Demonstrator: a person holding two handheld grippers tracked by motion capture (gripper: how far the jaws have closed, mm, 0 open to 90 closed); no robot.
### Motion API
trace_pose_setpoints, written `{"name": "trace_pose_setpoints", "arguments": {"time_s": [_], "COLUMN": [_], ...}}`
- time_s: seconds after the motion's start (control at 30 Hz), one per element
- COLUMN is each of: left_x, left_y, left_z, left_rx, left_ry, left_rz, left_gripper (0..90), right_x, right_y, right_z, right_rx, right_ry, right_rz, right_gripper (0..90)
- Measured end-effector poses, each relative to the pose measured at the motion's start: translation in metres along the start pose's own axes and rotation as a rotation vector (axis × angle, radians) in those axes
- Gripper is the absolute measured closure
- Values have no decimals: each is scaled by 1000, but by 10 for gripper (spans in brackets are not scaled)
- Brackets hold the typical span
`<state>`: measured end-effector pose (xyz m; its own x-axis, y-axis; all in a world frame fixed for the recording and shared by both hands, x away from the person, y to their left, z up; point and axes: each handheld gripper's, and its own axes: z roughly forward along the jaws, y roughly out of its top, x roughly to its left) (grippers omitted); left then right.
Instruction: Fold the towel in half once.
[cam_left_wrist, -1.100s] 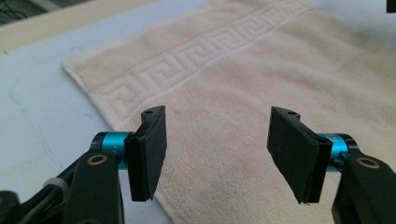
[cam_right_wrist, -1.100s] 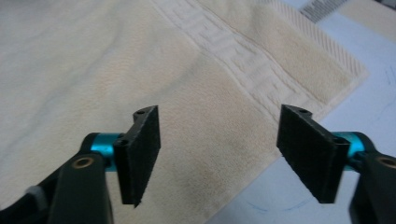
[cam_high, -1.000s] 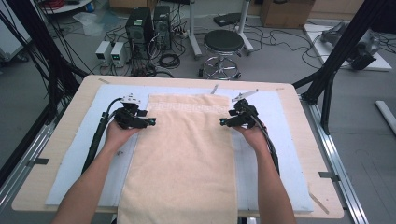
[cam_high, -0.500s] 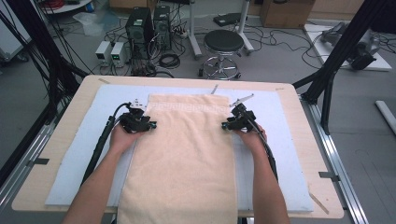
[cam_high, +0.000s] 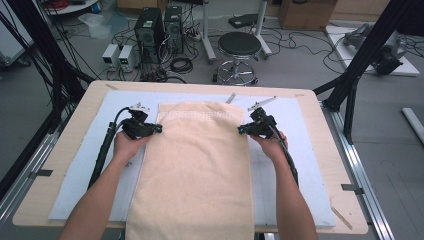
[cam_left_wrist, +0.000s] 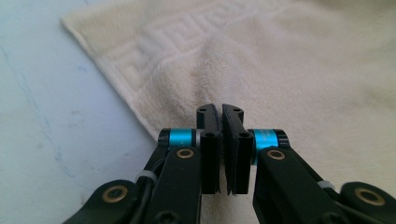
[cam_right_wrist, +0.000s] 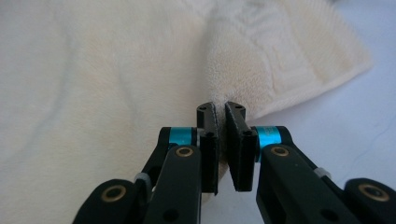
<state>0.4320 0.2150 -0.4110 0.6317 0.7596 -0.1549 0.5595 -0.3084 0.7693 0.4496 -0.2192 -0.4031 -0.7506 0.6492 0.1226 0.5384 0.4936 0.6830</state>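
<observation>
A cream towel (cam_high: 200, 165) lies lengthwise on the table, its near end hanging over the front edge. My left gripper (cam_high: 154, 129) is at the towel's left edge near the far corner, and my right gripper (cam_high: 243, 131) at its right edge opposite. Both pairs of jaws have just been closing. In the left gripper view the left gripper (cam_left_wrist: 220, 109) is shut, with the towel (cam_left_wrist: 280, 70) puckered into a ridge at its tips. In the right gripper view the right gripper (cam_right_wrist: 220, 108) pinches a raised fold of the towel (cam_right_wrist: 116, 70) near its patterned border.
A pale blue-white mat (cam_high: 300, 150) covers the wooden table (cam_high: 65, 165) under the towel. Black frame posts (cam_high: 360, 65) stand at the table's far corners. On the floor beyond are a stool (cam_high: 240, 47), computer towers (cam_high: 155, 30) and cables.
Both pairs of jaws have closed onto the towel's side edges, pinching up small folds. The hands have hardly moved.
</observation>
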Motion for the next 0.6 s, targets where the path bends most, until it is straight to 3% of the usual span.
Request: {"name": "trace_pose_setpoints", "arguments": {"time_s": [0.13,0.23,0.33,0.4,0.5,0.6], "left_x": [-3,-13,-27,-38,-54,-68], "left_y": [6,9,6,-2,-28,-61], "left_z": [-28,-51,-76,-93,-110,-118], "left_rx": [-68,-97,-126,-156,-157,-139], "left_ry": [-31,-49,-56,-62,-89,-130], "left_rz": [11,62,111,136,172,189], "left_gripper": [857,856,855,855,850,843], "right_x": [6,18,39,57,85,105], "right_y": [7,12,14,11,-6,-32], "right_z": [-26,-48,-72,-88,-109,-114], "right_rx": [-58,-113,-139,-153,-168,-165], "right_ry": [43,71,89,95,123,145], "right_rz": [-19,-53,-117,-175,-235,-251], "right_gripper": [846,845,845,845,838,835]}}
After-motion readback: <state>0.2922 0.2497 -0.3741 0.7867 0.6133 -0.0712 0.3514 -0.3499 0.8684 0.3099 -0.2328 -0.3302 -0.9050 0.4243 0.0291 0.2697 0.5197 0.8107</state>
